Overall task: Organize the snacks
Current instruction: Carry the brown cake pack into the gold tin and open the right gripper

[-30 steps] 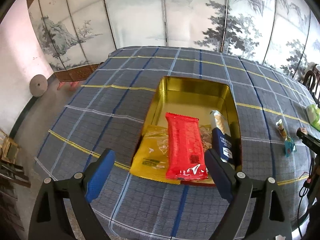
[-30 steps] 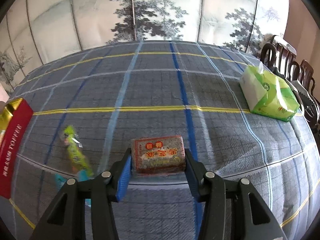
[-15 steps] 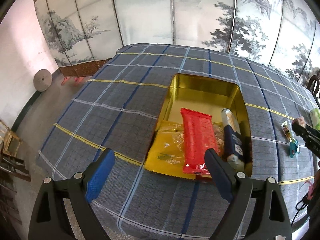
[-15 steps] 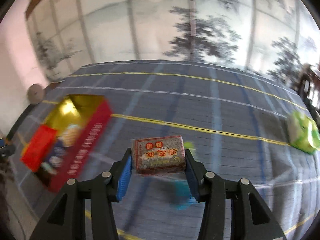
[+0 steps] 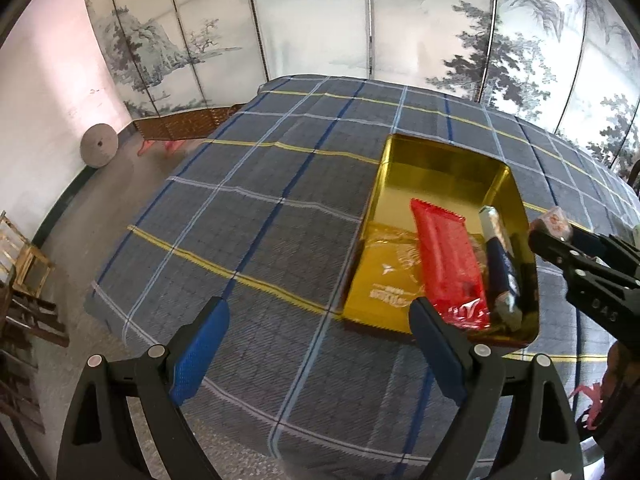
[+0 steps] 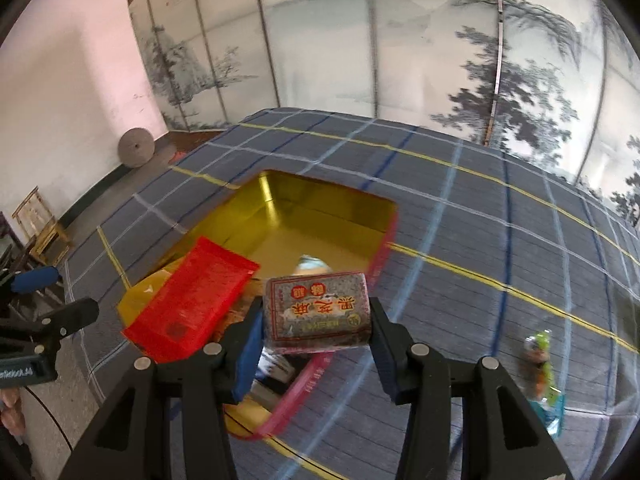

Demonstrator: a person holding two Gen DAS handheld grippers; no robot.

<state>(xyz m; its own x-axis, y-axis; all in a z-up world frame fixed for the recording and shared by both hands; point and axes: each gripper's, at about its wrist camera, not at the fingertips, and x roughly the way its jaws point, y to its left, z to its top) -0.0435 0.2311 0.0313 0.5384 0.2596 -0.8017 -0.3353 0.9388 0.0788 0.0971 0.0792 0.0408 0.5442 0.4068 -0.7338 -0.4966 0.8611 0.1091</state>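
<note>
My right gripper point(image 6: 316, 316) is shut on a grey-brown snack block with red characters point(image 6: 318, 310), held in the air over the near part of the gold tin with red sides point(image 6: 320, 216). In the tin lie a red packet point(image 6: 192, 300), a yellow packet point(image 5: 384, 276) and a dark blue tube point(image 5: 502, 268). My left gripper point(image 5: 318, 328) stands open with nothing between its fingers, above the checked cloth left of the tin point(image 5: 440, 164). The right gripper point(image 5: 560, 236) with the block enters the left wrist view from the right.
A blue-grey checked cloth point(image 5: 260, 208) covers the table. Small green and blue wrapped snacks point(image 6: 540, 364) lie on the cloth right of the tin. A painted folding screen point(image 5: 360, 20) stands behind the table; wooden chairs point(image 5: 24, 272) and a round stone point(image 5: 99, 146) sit at the left.
My right gripper has swung left from the open cloth to over the tin, carrying the block. The left gripper has drifted left, so the tin sits further right in its view.
</note>
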